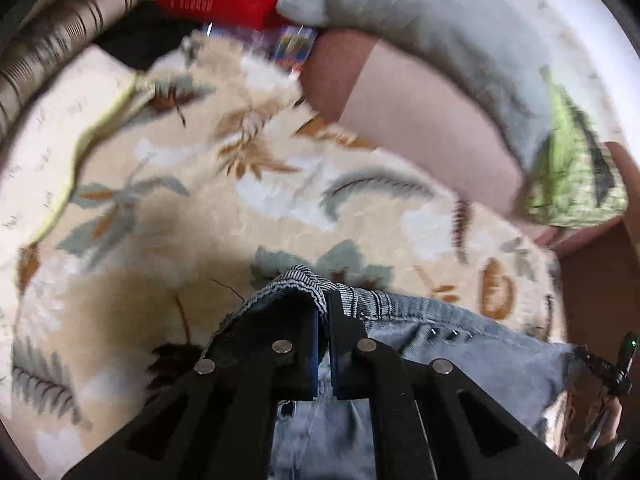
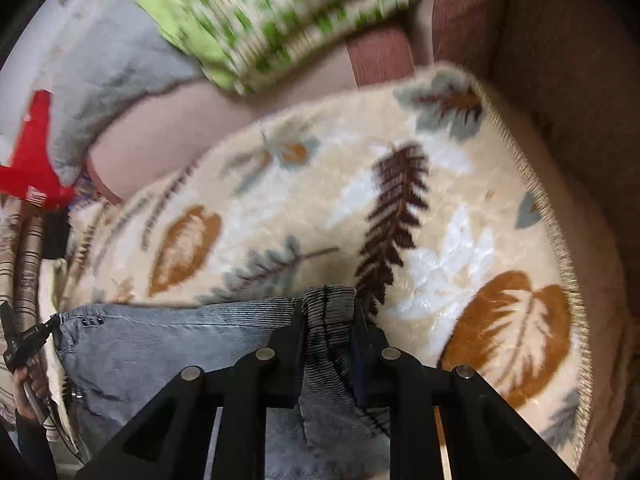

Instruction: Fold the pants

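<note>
We had the jeans (image 1: 460,344) by the ribbed waistband, one corner in each tool. In the left wrist view, the left gripper (image 1: 325,312) was clamped tight on the waistband's bunched end at lower centre, and the denim ran off toward the lower right of the frame, where the right gripper (image 1: 622,360) showed at the edge. In the right wrist view, the right gripper (image 2: 328,312) was closed on a thicker fold of ribbed band at lower centre, and the cloth stretched away to the lower left, toward the left gripper (image 2: 24,340). So the waistband lay as a line between the two tools, each equally close to its own end. The legs hung below, out of sight. Behind lay the leaf-patterned blanket (image 2: 360,200). We judged the next move depended on keeping that band taut.
</note>
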`<state>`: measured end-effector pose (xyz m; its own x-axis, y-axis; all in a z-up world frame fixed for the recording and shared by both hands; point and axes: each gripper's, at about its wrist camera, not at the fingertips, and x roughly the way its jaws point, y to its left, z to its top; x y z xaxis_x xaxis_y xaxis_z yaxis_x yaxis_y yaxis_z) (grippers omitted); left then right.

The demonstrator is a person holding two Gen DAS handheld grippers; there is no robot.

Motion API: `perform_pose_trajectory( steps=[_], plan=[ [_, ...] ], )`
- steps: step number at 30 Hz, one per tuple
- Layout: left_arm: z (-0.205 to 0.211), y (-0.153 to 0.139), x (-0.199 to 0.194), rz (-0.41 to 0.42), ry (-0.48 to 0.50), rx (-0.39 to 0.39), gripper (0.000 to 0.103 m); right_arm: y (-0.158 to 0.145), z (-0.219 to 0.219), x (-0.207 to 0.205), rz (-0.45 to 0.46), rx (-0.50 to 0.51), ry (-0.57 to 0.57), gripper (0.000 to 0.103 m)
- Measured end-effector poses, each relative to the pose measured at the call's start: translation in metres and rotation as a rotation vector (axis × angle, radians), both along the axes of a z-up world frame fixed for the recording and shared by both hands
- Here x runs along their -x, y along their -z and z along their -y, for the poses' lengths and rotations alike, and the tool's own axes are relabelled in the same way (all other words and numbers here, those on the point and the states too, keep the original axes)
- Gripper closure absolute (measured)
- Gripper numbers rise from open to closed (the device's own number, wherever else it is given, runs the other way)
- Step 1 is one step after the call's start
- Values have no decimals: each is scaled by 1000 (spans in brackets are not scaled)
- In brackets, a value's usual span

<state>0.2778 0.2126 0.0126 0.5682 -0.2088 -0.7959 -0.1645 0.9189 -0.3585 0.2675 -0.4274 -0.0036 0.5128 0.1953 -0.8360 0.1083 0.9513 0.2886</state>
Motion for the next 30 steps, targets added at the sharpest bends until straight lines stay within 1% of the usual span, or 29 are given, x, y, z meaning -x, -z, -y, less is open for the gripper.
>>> perform_pose_trajectory(
  steps=[1, 2, 4, 5, 6, 7, 8, 9, 10, 11, 12, 13, 14, 15, 16, 17, 18, 19, 20, 21, 22, 23, 24, 25, 26, 27, 28, 29, 30],
  plan=[
    [0, -12, 14, 27, 12, 6, 100, -10, 0, 8, 24, -6, 2, 84],
    [0, -27, 36, 66, 28, 6, 100, -23, 1, 23, 50, -11, 4, 84],
    [0, -45, 71, 114, 51, 19, 100, -42, 1, 49, 95, -14, 4, 84],
    [0, -52, 92, 131, 61, 17, 101, -52, 3, 70, 123, -25, 5, 84],
    [-3, -57, 114, 150, 63, 15, 101, -60, 4, 89, 148, -35, -1, 84],
    [-7, -58, 137, 166, 72, 31, 101, -65, 7, 111, 166, -35, -8, 84],
    [-9, -58, 155, 169, 82, 51, 100, -66, 6, 126, 176, -33, -15, 84],
    [-11, -55, 173, 168, 85, 59, 100, -65, 7, 155, 197, -51, -32, 83],
    [-14, -48, 193, 157, 82, 60, 100, -62, 8, 171, 205, -63, -41, 83],
    [-20, -33, 217, 125, 78, 75, 100, -52, 9, 193, 203, -65, -50, 80],
    [-24, -24, 227, 104, 72, 85, 99, -34, 9, 218, 177, -61, -51, 79],
    [-29, -11, 240, 69, 58, 89, 99, -15, 12, 233, 151, -74, -44, 77],
    [-36, 6, 255, 20, 39, 73, 98, 2, 14, 245, 118, -91, -40, 72],
    [-40, 15, 264, -13, 26, 56, 97, 30, 16, 261, 44, -108, -35, 68],
    [-42, 19, 269, -32, 15, 45, 97, 45, 19, 271, 0, -106, -14, 62],
    [-46, 22, 277, -46, -8, 21, 97, 55, 24, 283, -27, -109, 28, 47],
    [-47, 21, 279, -43, -22, 10, 97, 60, 31, 293, -27, -135, 80, 40],
    [-47, 16, 282, -32, -40, 3, 96, 59, 35, 300, -16, -164, 109, 39],
    [-45, 11, 283, -19, -46, 8, 92, 56, 43, 309, 9, -229, 155, 35],
    [-41, 10, 284, -10, -51, 10, 86, 53, 48, 316, 24, -282, 203, 28],
    [-36, 5, 285, 7, -58, 9, 66, 52, 51, 320, 25, -331, 238, 25],
    [-25, -1, 285, 37, -61, 6, 47, 53, 52, 322, 19, -389, 259, 24],
    [-19, -3, 285, 49, -55, 6, 42, 56, 52, 322, 9, -447, 273, 24],
    [-9, -4, 284, 64, -36, 5, 40, 56, 50, 320, 4, -476, 279, 24],
    [7, -3, 279, 67, -1, -12, 40, 54, 47, 315, 6, -466, 274, 24],
    [17, -1, 276, 61, 22, -40, 40, 49, 45, 305, 11, -424, 264, 24],
    [29, 3, 271, 62, 45, -79, 40, 45, 41, 300, 23, -404, 254, 24],
    [37, 5, 268, 64, 61, -118, 40, 40, 38, 286, 40, -399, 222, 24],
    [44, 9, 265, 61, 70, -164, 40, 40, 34, 274, 27, -380, 194, 24]
  ],
)
